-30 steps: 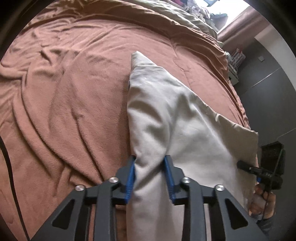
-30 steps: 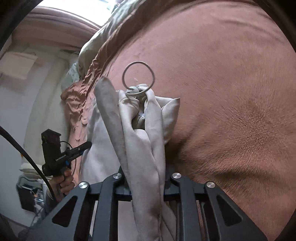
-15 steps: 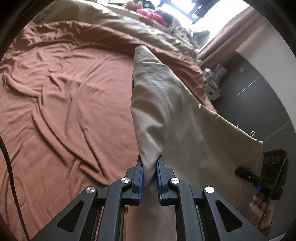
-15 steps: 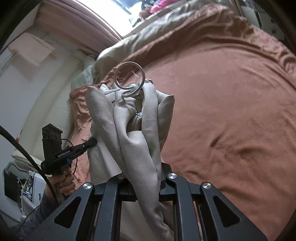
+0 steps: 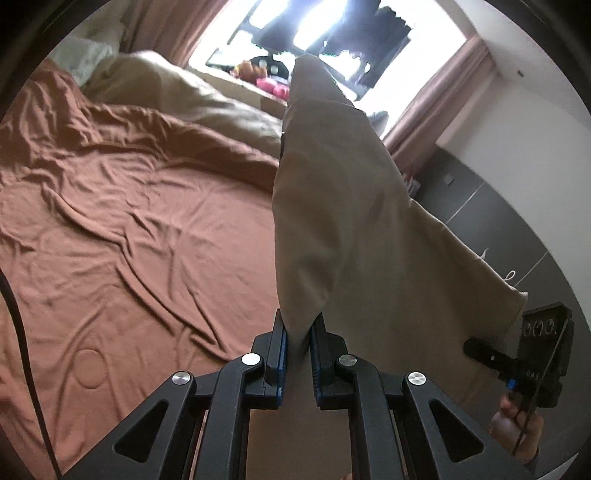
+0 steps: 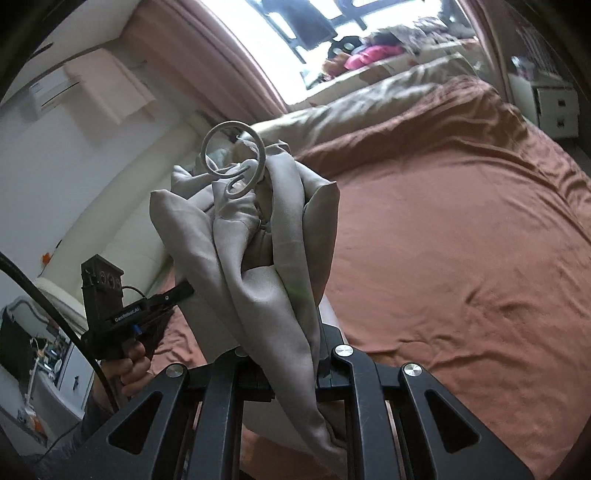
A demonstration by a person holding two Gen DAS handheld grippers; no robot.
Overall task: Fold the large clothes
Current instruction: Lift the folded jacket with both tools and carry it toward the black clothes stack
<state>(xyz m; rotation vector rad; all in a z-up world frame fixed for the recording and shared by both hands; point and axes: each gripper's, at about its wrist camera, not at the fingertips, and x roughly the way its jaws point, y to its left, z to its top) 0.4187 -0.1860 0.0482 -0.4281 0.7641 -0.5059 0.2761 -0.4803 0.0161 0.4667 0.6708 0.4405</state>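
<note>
Pinching a fold of beige cloth (image 5: 332,206) between its blue pads, the left tool (image 5: 298,363) has its fingers drawn close on the fabric, which rises from the jaws in a tall peak and fans out to the right as a broad sheet. The jaws of this tool have just been closing, with the cloth between them. At the far right edge of that sheet the right tool (image 5: 480,350) meets the hem, held in a person's hand (image 5: 517,439).

From the right wrist view, the right tool (image 6: 291,373) is clamped on a thick bunch of the same cloth (image 6: 258,258), its fingers narrow with the fabric bulging up in several rolled folds and trailing down past the frame. A pale metal ring (image 6: 232,155) with a curled hook sits at the top of the bunch. The left tool (image 6: 177,293) shows at the left, touching the cloth's edge, gripped by the other hand (image 6: 129,369).

The cloth hangs lifted above the bed (image 5: 129,240), which is covered by a wrinkled rust-brown sheet. A tan duvet (image 6: 388,96) lies heaped at the far side under the bright window (image 5: 332,26)
</note>
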